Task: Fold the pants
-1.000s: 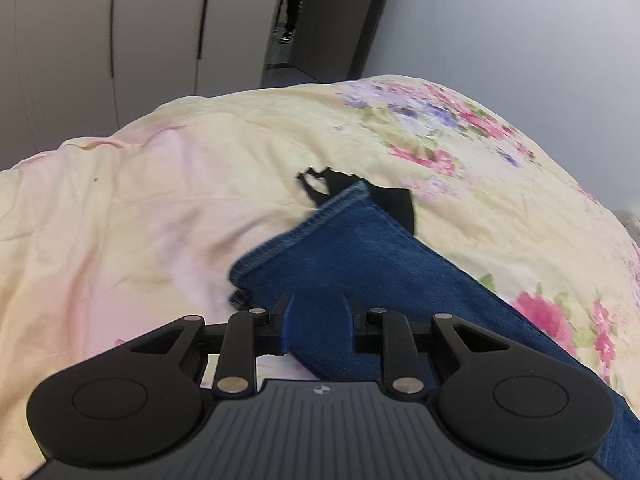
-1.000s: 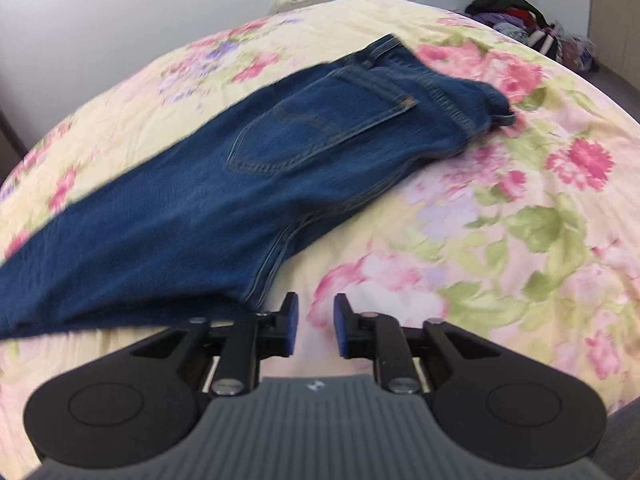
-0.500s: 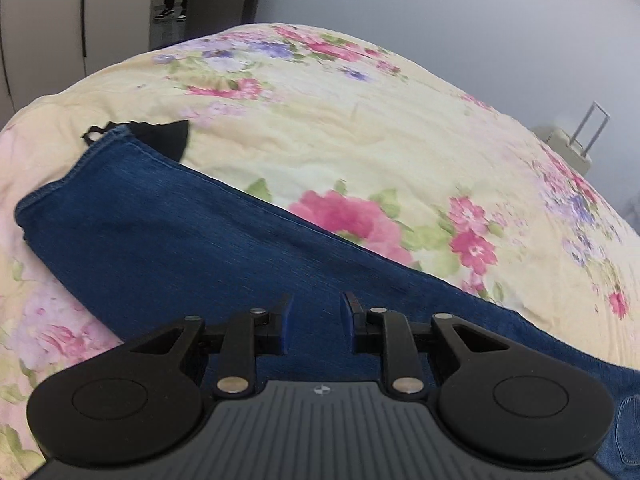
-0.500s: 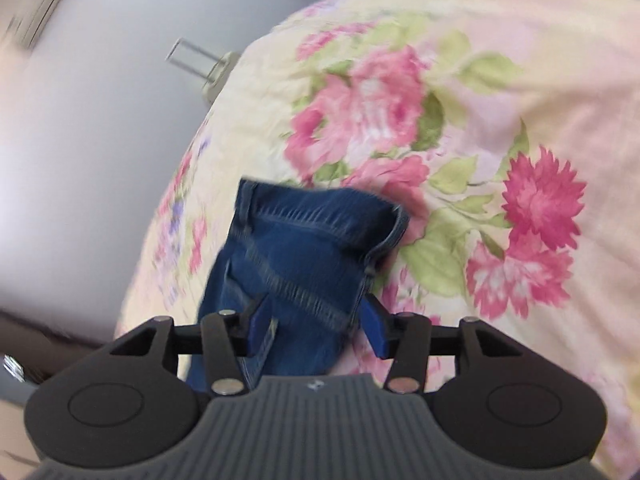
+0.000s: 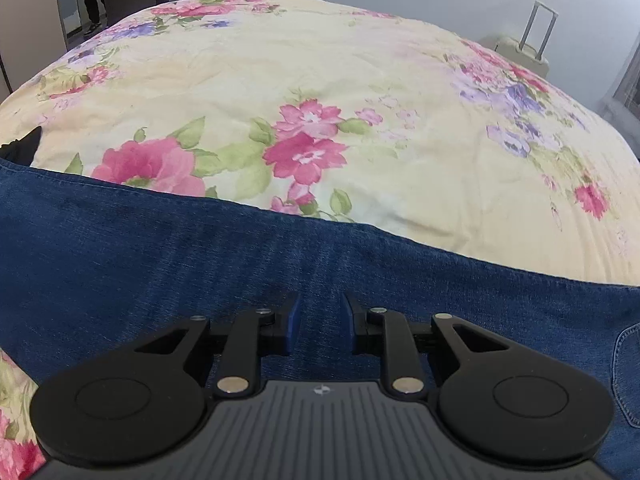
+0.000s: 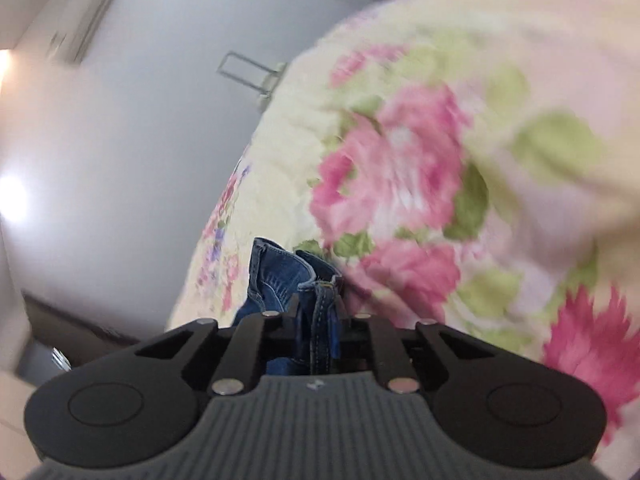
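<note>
Across the near half of the bed lies the pair of dark blue denim pants, spread flat in a band from left to right on the cream quilt printed with pink and purple flowers. Above the denim hover the left tongs, their blue-padded jaws standing partly apart with nothing between them; whether the tips touch the cloth I cannot tell. The right tongs have just been closing and now pinch a bunched, stitched edge of the pants, which stands up between the jaws in folds. Much of the right view is smeared by motion, so the quilt's flowers there are soft blotches. At the far right a pale suitcase with a metal handle is half hidden behind the bed. A black scrap at the left edge is cut off.
</note>
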Demonstrator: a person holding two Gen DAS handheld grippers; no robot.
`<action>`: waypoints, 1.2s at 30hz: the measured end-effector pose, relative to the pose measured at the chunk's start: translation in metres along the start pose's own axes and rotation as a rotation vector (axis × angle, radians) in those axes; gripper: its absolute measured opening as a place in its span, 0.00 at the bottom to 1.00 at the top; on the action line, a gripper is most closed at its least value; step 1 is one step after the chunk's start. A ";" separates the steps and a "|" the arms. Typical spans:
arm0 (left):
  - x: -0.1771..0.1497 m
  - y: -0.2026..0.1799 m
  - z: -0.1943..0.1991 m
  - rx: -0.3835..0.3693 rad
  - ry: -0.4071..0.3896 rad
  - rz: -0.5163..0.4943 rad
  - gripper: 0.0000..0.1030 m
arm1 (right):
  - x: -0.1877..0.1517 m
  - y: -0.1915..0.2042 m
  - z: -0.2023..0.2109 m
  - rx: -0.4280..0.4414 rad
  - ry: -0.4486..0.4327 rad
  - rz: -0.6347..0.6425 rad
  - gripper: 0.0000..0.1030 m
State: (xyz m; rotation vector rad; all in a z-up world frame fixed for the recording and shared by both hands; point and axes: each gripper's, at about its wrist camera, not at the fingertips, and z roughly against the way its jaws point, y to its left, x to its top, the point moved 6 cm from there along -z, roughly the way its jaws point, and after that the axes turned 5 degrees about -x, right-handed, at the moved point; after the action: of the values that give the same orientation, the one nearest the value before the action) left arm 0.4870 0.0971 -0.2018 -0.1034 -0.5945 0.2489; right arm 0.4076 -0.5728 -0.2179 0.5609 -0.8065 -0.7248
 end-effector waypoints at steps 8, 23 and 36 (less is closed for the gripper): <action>-0.004 -0.024 -0.009 -0.006 0.013 -0.042 0.26 | -0.018 -0.008 -0.031 -0.265 0.105 0.494 0.09; -0.007 -0.017 -0.024 -0.066 -0.002 -0.024 0.26 | 0.050 0.074 -0.108 -0.039 0.197 0.460 0.42; -0.006 -0.011 -0.037 -0.101 -0.008 -0.010 0.26 | -0.021 0.117 -0.095 0.019 0.172 0.829 0.03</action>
State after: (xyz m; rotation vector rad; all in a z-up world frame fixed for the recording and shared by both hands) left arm 0.5056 0.0842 -0.2333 -0.1975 -0.6154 0.2097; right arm 0.5154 -0.4665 -0.2011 0.2554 -0.7949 0.0923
